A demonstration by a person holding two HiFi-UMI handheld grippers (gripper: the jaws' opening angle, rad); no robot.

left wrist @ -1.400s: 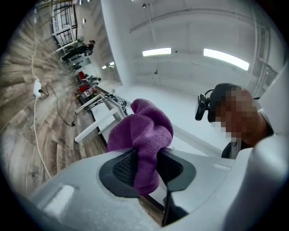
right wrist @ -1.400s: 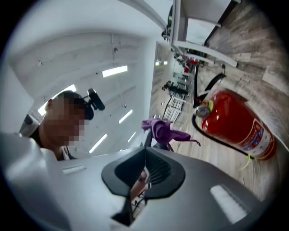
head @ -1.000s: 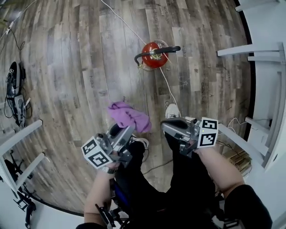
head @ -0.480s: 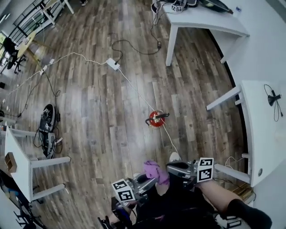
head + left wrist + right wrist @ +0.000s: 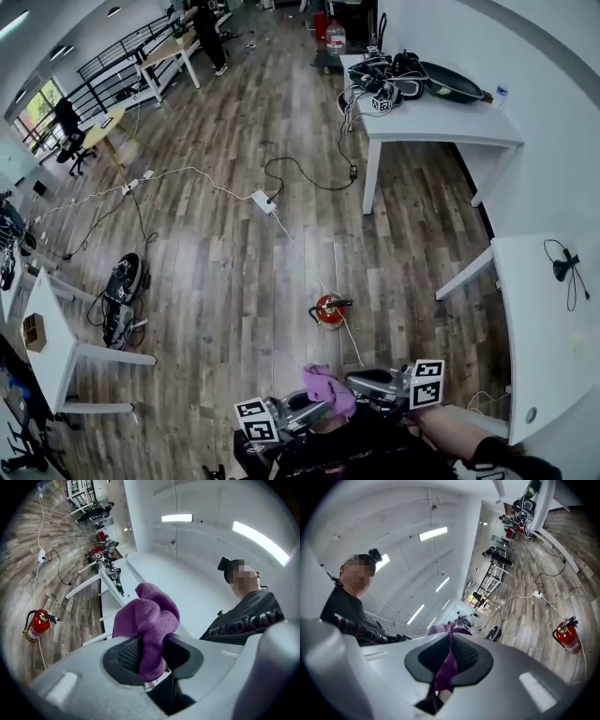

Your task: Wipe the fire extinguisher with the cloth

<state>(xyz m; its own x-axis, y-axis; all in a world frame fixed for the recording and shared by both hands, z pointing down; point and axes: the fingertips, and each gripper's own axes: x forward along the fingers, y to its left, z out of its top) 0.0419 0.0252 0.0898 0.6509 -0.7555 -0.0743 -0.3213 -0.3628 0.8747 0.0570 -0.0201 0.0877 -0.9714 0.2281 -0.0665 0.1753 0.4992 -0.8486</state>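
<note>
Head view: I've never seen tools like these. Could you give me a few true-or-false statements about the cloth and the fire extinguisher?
1. The cloth is purple. True.
2. The fire extinguisher is on a table. False: it is on the wooden floor.
3. The cloth is touching the fire extinguisher. False: it is held up, apart from it.
4. The left tool and the right tool both grip the cloth. True; the right tool's jaws are closing on it.

Cloth [image 5: 150, 611] is fuzzy purple microfibre, soft and matt. Fire extinguisher [image 5: 328, 310] looks like glossy red painted metal. Floor [image 5: 234, 234] around the extinguisher is grainy wood plank with a dull sheen, and the table [image 5: 441, 117] beyond it is smooth white.
</note>
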